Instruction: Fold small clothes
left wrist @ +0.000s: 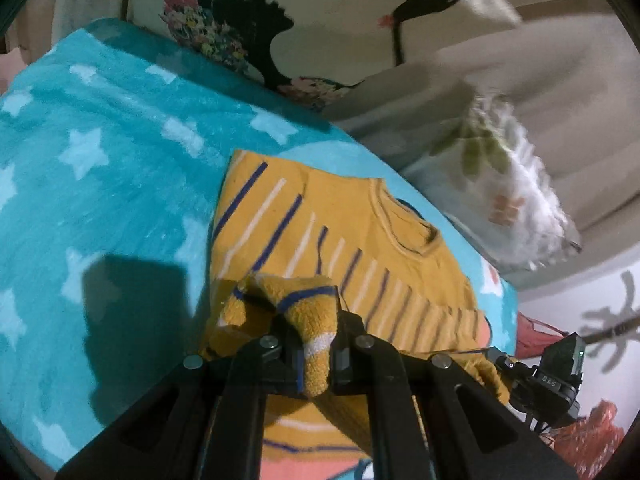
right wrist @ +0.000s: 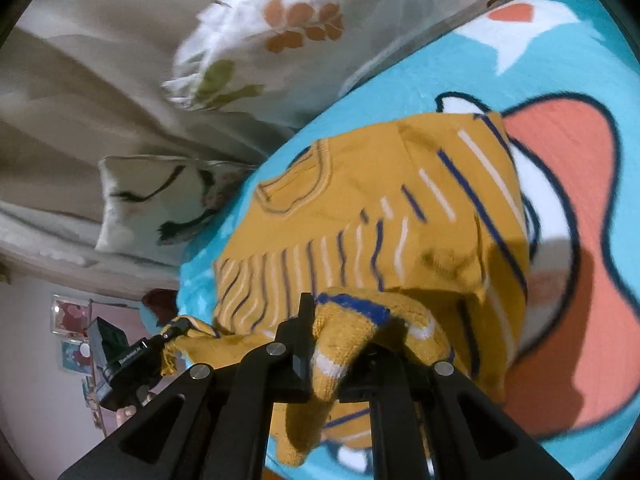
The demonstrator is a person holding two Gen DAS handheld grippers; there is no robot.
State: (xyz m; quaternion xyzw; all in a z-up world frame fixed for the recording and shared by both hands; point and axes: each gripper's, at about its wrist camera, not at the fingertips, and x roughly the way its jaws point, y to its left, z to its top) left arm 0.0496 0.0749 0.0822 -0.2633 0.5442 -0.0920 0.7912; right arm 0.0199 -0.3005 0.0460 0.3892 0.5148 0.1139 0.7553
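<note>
The left gripper (left wrist: pixel 316 344) is clamped on a bunched edge of the mustard striped sweater (left wrist: pixel 340 232), and the right gripper (right wrist: pixel 340 344) pinches another bunch of the same hem. Just beyond both sets of tongs the sweater lies spread on the turquoise blanket (left wrist: pixel 100 168), neckline away from them. Farther off, past the blanket's edge, sit a leaf-print pillow (right wrist: pixel 256 40) and a beige cushion with a dark silhouette (left wrist: pixel 256 40)

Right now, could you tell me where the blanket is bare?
Bare: the starred blanket beside the yellow sweater, and the orange print on its other side. Crowded: pillows along the blanket's far edge.
</note>
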